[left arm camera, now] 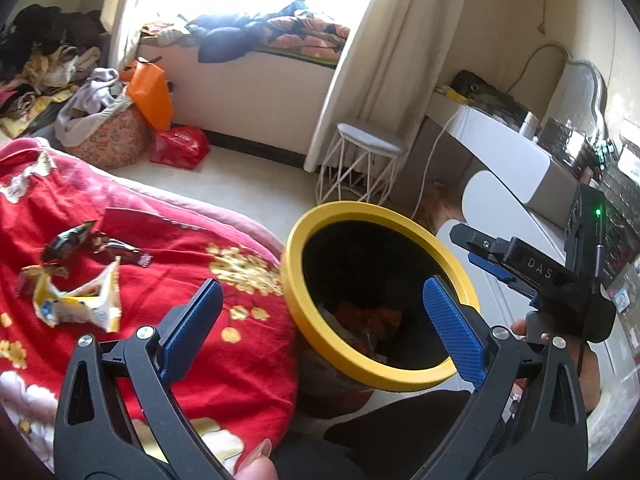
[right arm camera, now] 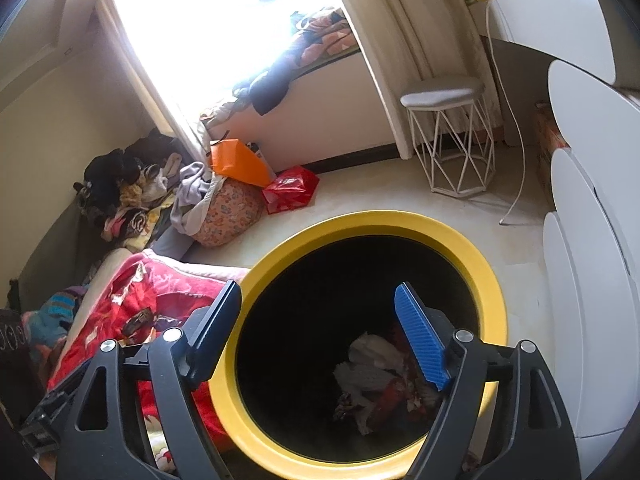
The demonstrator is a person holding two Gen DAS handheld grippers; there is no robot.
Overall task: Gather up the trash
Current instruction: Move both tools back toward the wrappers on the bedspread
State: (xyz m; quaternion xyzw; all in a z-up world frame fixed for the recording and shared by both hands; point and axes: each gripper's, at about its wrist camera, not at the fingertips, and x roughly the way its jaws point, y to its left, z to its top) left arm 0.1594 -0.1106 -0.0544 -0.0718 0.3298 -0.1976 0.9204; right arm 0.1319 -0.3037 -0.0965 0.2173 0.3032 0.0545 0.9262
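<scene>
In the left wrist view several wrappers lie on a red flowered blanket (left arm camera: 224,352): a yellow-and-white one (left arm camera: 80,304) and two dark ones (left arm camera: 68,240) (left arm camera: 120,250). My left gripper (left arm camera: 322,286) is open and empty, between the blanket's edge and a yellow-rimmed bin (left arm camera: 292,280). My right gripper (left arm camera: 480,254) reaches in from the right beside the bin. In the right wrist view the right gripper (right arm camera: 319,288) stands open and empty over the bin (right arm camera: 492,280). Crumpled white and red trash (right arm camera: 372,376) lies at the bin's bottom.
A white wire stool (left arm camera: 360,160) and a white dresser (left arm camera: 504,152) stand beyond and right of the bin. A red bag (left arm camera: 180,146), an orange bag (left arm camera: 150,96) and a patterned cloth sack (left arm camera: 108,136) sit on the floor under the window seat. A hand (left arm camera: 560,360) holds the right gripper.
</scene>
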